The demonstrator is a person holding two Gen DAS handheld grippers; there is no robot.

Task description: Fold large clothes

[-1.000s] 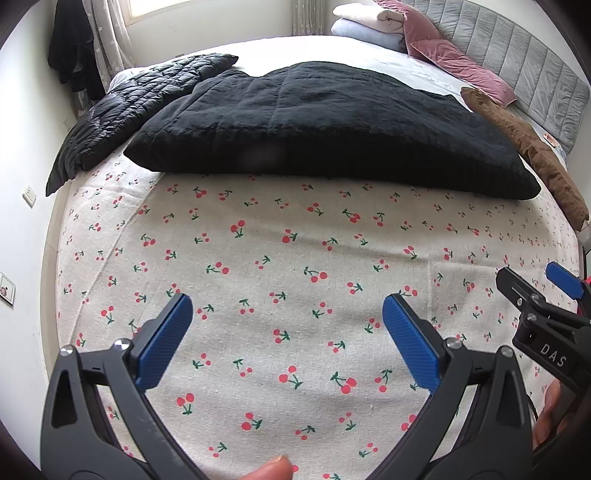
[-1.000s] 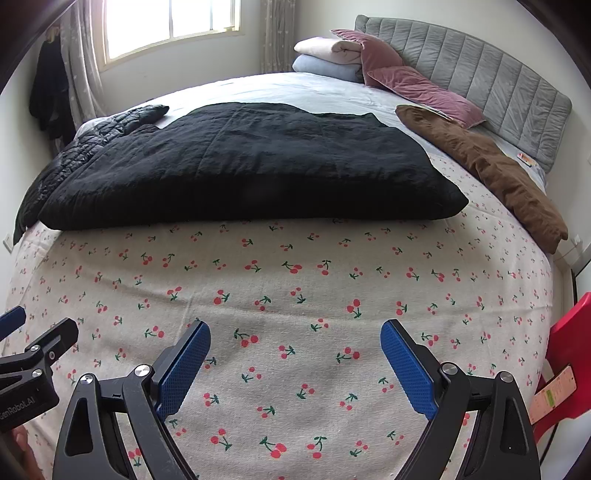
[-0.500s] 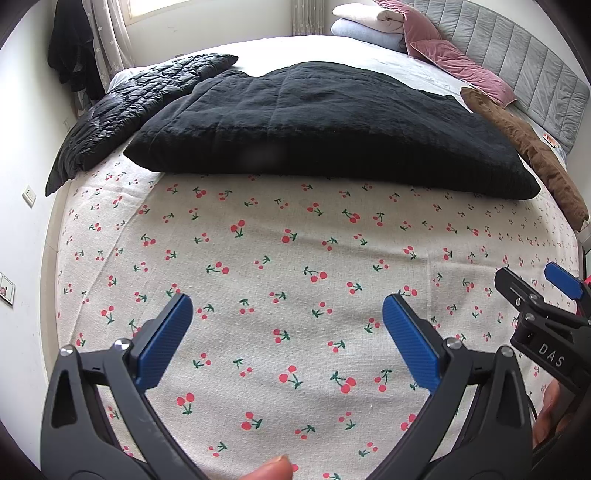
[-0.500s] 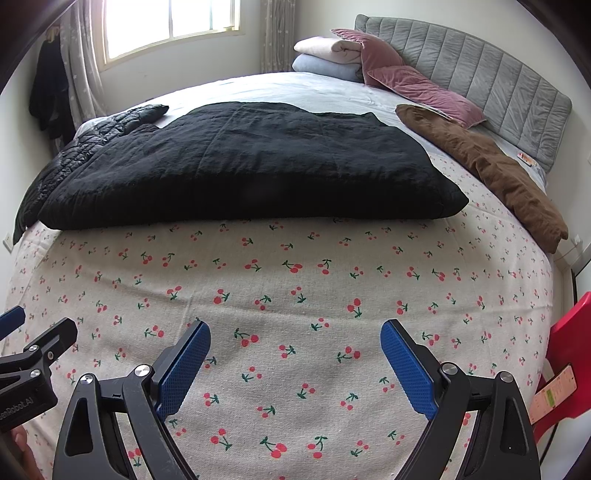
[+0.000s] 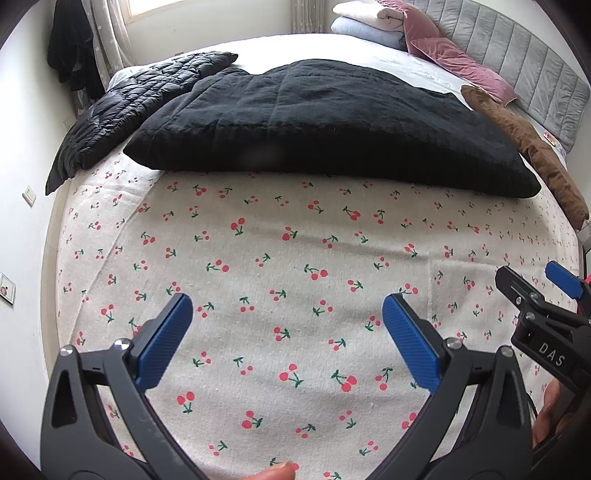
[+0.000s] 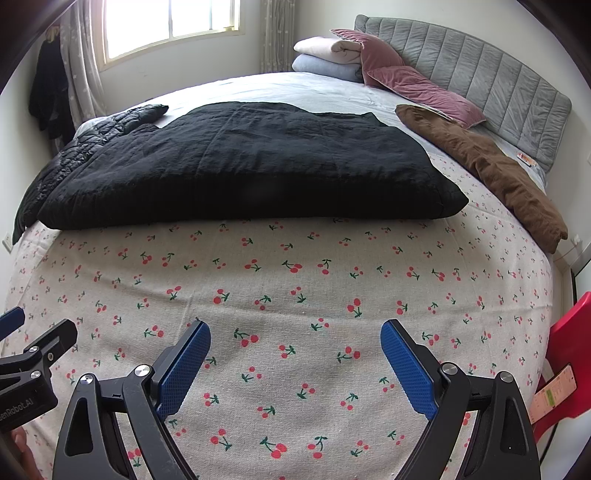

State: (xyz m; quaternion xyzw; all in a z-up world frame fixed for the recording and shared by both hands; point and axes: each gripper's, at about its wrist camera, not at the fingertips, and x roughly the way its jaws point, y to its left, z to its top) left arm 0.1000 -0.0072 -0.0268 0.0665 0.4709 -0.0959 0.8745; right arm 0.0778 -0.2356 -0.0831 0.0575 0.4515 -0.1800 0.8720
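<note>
Right wrist view: a black padded garment lies flat across the bed, long axis left to right, beyond both grippers. Right gripper and left gripper hover near, fingers wide, empty, equally distant.

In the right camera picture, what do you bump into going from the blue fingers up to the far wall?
Right hand-held gripper → cherry-print sheet → big black garment → pale bedsheet → window.
</note>
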